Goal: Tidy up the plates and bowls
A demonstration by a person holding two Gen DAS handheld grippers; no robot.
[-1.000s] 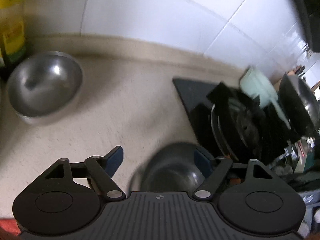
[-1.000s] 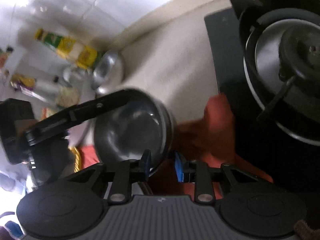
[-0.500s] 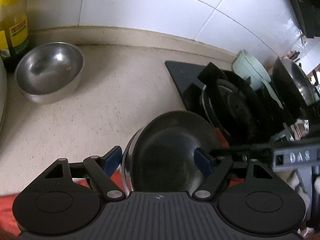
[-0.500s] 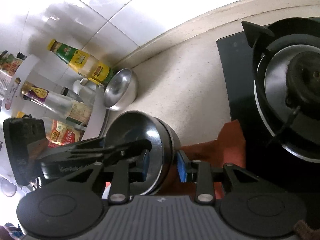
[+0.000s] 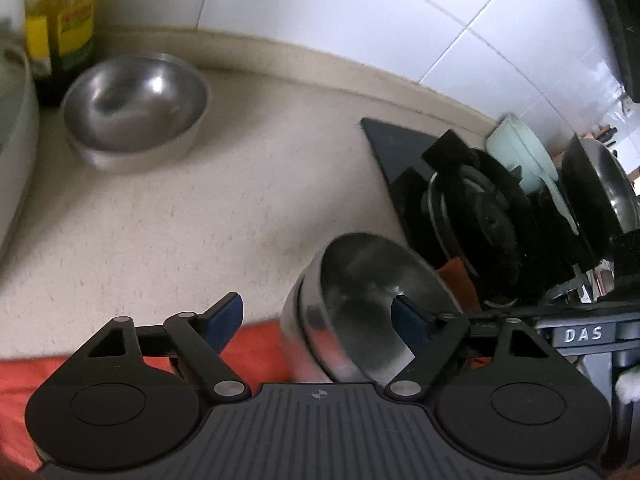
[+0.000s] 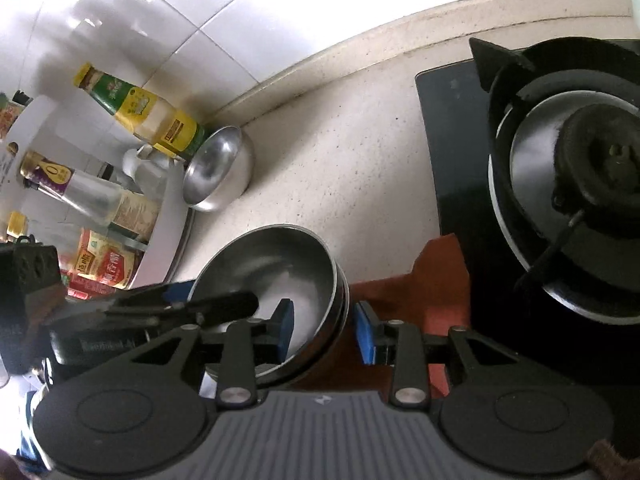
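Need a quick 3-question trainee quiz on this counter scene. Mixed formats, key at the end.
1. True or false: the near steel bowl lies upside down.
2. What stands right behind the far steel bowl? A) yellow-labelled oil bottle B) kettle C) cutting board
3. What colour is the cloth by the near steel bowl?
Key: 1 false, its mouth faces up; 2 A; 3 red-orange.
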